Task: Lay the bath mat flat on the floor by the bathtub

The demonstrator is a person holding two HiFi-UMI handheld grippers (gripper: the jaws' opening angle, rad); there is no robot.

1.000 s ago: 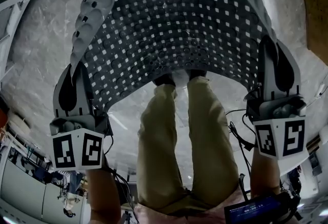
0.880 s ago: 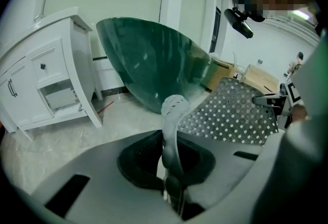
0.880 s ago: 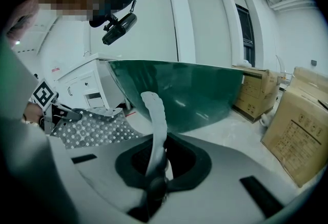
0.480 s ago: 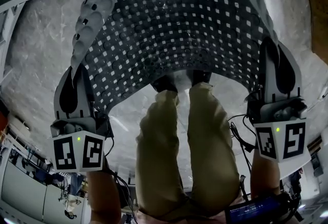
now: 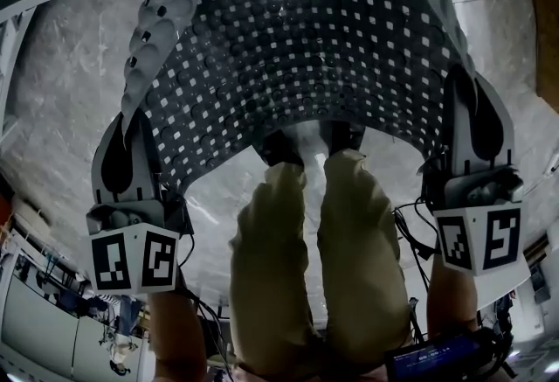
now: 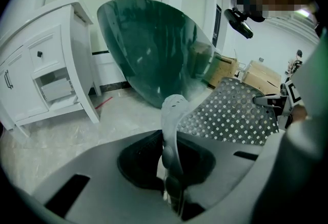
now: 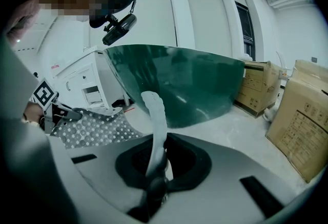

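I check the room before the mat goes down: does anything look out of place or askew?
The bath mat is not flat: it hangs sagging between the left gripper and the right gripper, side edges curled up. On the white cabinet one drawer stands pulled out.

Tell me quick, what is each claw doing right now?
Left claw: closed, pinching the bath mat by its left edge.
Right claw: closed, pinching the bath mat by its right edge.

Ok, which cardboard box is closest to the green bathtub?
The far box, right beside the end of the bathtub. The other box sits nearer the camera, apart from it.
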